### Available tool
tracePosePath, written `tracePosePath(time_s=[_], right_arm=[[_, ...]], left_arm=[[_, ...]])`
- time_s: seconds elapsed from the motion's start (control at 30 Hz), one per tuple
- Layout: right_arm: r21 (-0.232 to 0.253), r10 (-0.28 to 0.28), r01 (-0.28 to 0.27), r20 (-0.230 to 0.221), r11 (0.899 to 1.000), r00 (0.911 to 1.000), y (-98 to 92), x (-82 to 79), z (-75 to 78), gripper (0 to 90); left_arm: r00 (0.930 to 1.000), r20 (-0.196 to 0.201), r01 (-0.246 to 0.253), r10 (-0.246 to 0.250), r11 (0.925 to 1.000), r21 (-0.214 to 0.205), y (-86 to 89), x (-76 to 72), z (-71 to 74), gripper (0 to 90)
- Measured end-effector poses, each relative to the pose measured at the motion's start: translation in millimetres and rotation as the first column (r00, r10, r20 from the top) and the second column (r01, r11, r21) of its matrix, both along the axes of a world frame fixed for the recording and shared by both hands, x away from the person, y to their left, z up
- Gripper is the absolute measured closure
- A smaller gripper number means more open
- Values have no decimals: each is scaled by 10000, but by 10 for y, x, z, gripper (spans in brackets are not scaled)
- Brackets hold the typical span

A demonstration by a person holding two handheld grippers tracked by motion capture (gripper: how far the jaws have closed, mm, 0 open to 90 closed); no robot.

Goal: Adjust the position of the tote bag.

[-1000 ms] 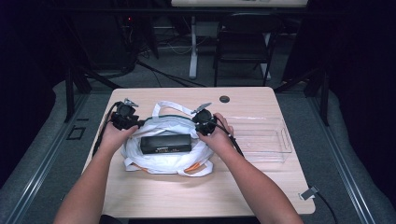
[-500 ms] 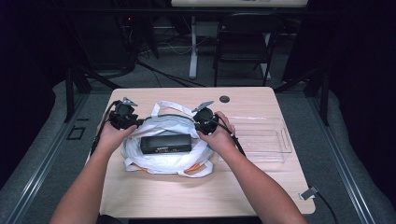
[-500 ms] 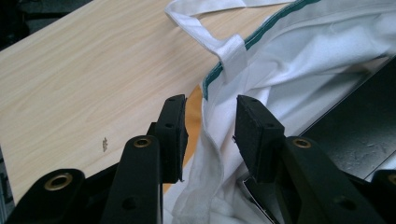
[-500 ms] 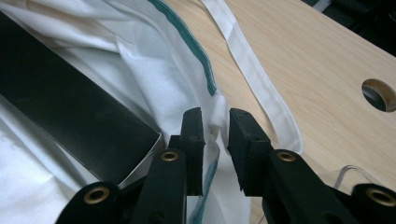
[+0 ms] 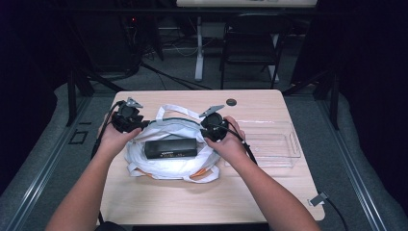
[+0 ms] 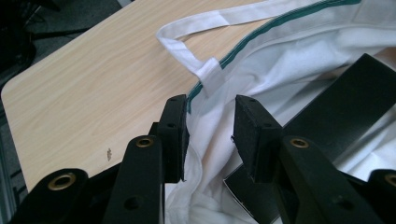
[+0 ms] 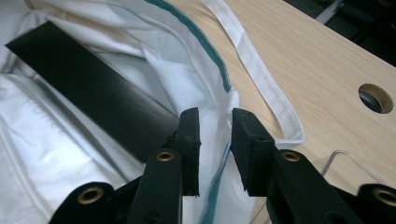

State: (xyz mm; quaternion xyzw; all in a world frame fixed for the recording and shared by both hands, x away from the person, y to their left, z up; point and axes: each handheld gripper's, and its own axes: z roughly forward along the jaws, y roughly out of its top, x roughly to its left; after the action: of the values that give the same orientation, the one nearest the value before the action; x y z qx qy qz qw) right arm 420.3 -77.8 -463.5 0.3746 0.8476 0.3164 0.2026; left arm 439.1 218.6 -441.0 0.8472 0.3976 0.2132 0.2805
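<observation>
A white cloth bag [image 5: 168,166] with a green-trimmed rim lies in the middle of the table, mouth up, with a long black box [image 5: 171,148] inside it. My left gripper [image 5: 137,126] is at the bag's left rim. In the left gripper view the rim cloth [image 6: 205,121] lies loosely between the jaws of the left gripper [image 6: 210,126], which have just been closing, and the pads do not press on it. My right gripper [image 5: 208,132] is at the right rim. The right gripper's [image 7: 215,135] jaws have just been opening, with the green-edged cloth [image 7: 219,154] slack between them.
A clear plastic tray [image 5: 269,144] sits on the table right of the bag. A round hole [image 5: 232,102] is in the tabletop near the far edge. The bag's strap [image 7: 261,79] lies on the wood. A chair [image 5: 250,43] stands beyond the table.
Both hands have risen a little with the bag's rim. The bag's mouth looks more open and the black box stays inside.
</observation>
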Motion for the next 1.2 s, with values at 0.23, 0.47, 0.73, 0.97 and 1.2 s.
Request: tracePosePath(time_s=[0.23,0.47,0.73,0.97,1.2], right_arm=[[471,232,-238,135,9986,9996,-87,-205,60,704],[814,284,-338,663,9961,9974,-193,-433,148,658],[1072,111,-199,827,9940,9965,-351,-676,273,639],[1423,-61,-67,897,9898,9959,-486,-812,253,621],[1251,-386,297,694,9917,9968,-594,-796,128,599]], left_arm=[[9991,116,417,-419,9990,163,-93,-139,81,655],[9972,104,732,-736,9967,347,-164,-213,135,667],[9964,-207,826,-818,9958,386,-190,-218,144,650],[9941,-260,1065,-1053,9932,470,-237,-226,132,578],[9892,-425,1435,-1405,9864,802,-282,-211,122,498]])
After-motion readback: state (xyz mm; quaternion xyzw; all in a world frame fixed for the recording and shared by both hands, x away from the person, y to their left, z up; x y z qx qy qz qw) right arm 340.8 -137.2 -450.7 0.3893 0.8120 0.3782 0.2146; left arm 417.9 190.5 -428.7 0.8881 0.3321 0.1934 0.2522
